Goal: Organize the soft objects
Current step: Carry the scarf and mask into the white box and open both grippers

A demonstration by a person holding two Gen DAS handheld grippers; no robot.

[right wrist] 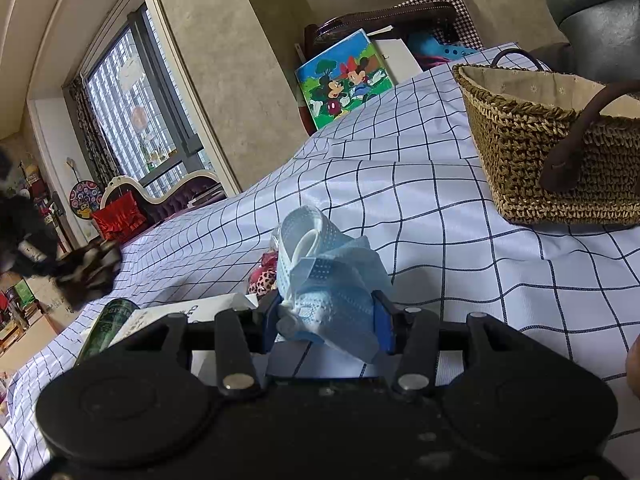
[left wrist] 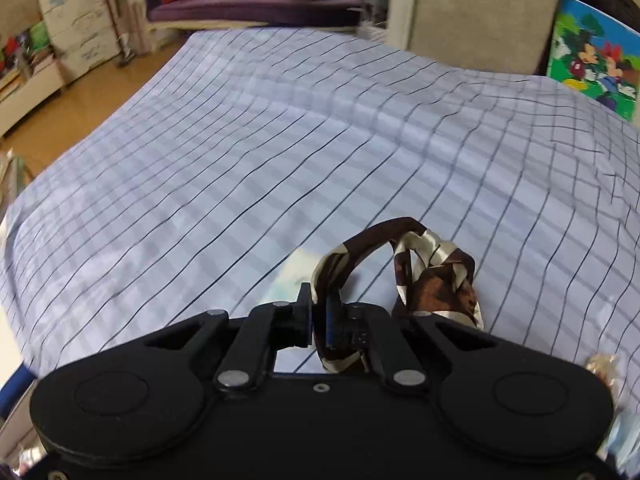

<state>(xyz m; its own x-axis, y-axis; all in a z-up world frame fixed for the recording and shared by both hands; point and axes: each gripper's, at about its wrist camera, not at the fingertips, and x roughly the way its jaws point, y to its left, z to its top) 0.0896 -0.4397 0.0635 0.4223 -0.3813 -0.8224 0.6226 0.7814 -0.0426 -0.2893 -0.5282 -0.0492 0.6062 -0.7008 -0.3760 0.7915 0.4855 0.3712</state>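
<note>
Left claw (left wrist: 319, 316), tilted steeply down over the checked bed sheet (left wrist: 280, 140), pinches a brown-and-cream satin scarf (left wrist: 436, 276); right claw (right wrist: 326, 320), nearly level, grips a crumpled pale-blue face mask (right wrist: 324, 276) at lower centre

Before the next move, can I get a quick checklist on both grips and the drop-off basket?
1. Left gripper shut on the brown scarf: ok.
2. Scarf clear of the checked sheet: cannot tell.
3. Right gripper shut on the blue face mask: ok.
4. Woven basket upright, mouth open: ok.
5. Basket contents: cannot tell.
</note>
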